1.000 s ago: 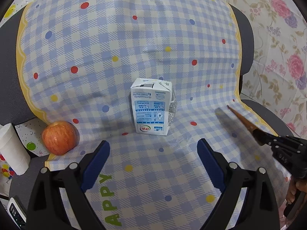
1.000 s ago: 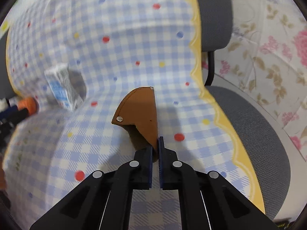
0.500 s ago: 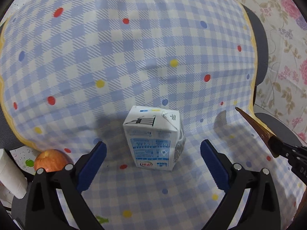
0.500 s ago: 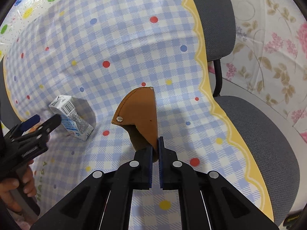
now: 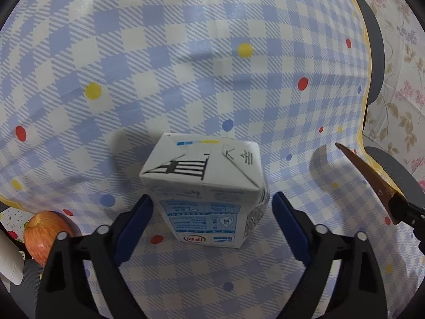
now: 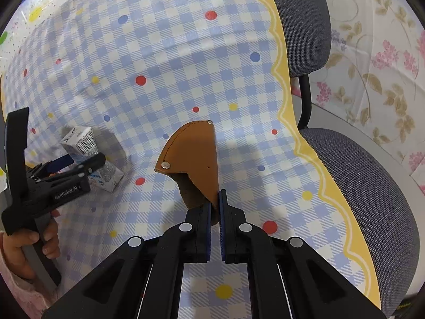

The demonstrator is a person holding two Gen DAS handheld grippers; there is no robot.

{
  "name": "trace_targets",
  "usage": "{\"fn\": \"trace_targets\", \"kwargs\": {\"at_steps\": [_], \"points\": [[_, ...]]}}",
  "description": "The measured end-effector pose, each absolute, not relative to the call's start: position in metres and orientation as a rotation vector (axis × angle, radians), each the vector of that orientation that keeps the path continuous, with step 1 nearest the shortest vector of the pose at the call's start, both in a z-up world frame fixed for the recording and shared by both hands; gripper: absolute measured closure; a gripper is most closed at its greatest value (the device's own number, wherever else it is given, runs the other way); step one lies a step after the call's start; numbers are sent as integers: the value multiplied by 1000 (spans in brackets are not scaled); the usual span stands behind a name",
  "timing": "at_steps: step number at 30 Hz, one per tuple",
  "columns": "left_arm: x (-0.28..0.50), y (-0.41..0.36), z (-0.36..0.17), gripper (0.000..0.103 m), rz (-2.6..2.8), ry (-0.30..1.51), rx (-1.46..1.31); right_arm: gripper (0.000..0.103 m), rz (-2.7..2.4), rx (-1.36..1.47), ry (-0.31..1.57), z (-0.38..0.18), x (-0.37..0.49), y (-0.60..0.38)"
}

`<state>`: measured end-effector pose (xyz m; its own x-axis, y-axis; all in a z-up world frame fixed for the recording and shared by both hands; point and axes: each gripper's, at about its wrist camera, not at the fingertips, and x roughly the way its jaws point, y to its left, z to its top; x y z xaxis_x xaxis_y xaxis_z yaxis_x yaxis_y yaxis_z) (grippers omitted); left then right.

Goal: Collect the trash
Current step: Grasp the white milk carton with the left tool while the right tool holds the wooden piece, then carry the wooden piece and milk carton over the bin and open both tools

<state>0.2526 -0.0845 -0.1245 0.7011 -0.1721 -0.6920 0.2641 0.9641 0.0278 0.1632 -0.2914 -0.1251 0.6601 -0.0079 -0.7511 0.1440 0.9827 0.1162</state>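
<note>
Standing upright on the checked cloth is one milk carton, seen between the two blue-padded fingers of the left tongs. Those tongs are spread wide, one finger to each side of the carton; a narrow gap shows on the right side, while contact on the left cannot be told. From the right wrist view the same carton is seen at the left, partly hidden behind the left tongs, which are held by one hand in a pink sleeve.

The right tongs are pressed together on the lower edge of one brown leather flap, which carries one silver rivet and is held above the cloth. In the left wrist view this flap is seen edge-on at the right.

One red apple lies at the lower left, by the cloth's yellow border, with one white cup just beside it. One grey chair stands at the right, partly under the cloth; one floral sheet is spread behind it
</note>
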Motion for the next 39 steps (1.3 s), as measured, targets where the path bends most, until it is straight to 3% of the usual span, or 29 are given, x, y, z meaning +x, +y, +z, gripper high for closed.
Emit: {"fn": "trace_targets", "kwargs": {"at_steps": [7,20,39], "points": [[229,-84,-110,23,-283,726,144,97,-78,178,835,-118,153,-286],[111,-92,-52,23,-419,594,121,97,-107,188,770,-84,94,-293],[-14,-194,-34,23,-729,506,174,97,-324,214,684,-51,-72,-352]]}}
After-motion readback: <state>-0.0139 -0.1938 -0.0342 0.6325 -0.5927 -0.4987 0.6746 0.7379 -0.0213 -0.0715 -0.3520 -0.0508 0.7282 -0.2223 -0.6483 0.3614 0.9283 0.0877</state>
